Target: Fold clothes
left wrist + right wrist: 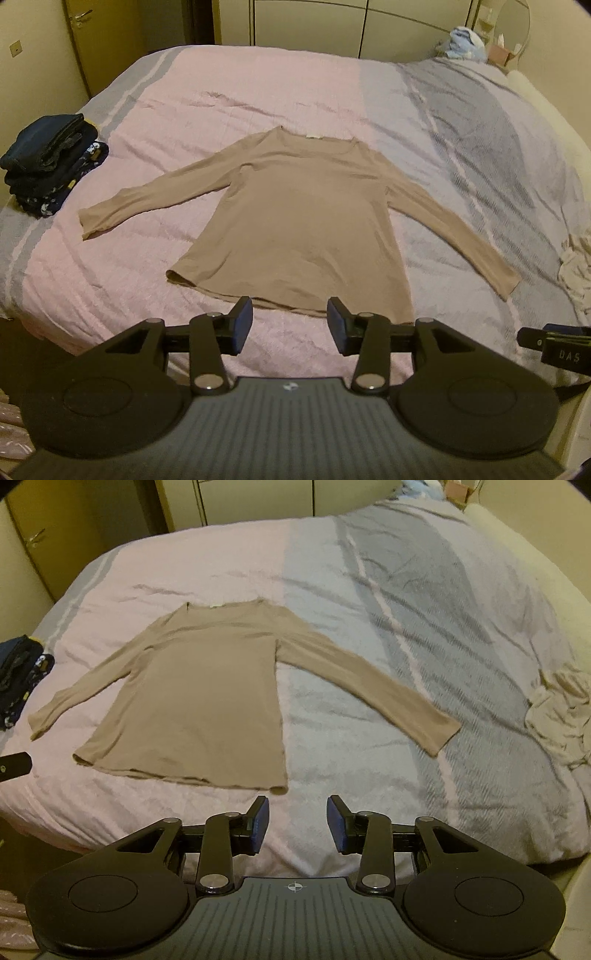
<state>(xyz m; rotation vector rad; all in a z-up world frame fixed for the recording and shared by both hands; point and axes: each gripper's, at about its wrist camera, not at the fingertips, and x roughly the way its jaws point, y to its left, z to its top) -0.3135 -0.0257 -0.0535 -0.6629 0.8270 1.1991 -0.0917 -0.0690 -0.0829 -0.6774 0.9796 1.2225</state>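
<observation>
Left wrist view first, going from the left: a stack of folded dark clothes sits at the bed's left edge, well apart from the tan long-sleeved top that lies flat in the middle of the pink and grey cover, neck away from me, both sleeves spread out and angled toward me. My left gripper hangs just short of the hem with its jaws released and nothing between them. My right gripper is off the hem's right corner, jaws likewise spread and empty. Further right, a crumpled pale garment waits at the bed's right edge. I judge the top to be thin, light and limp: it will sag and drape from any pinch, will not hold a crease by stiffness, and may drag on the soft cover instead of sliding cleanly. So I would take it at edges, where the layers can be pinched together: the left cuff or left shoulder seam for my left jaws, the right cuff or hem corner for my right, lifting low so the cloth does not bunch.
</observation>
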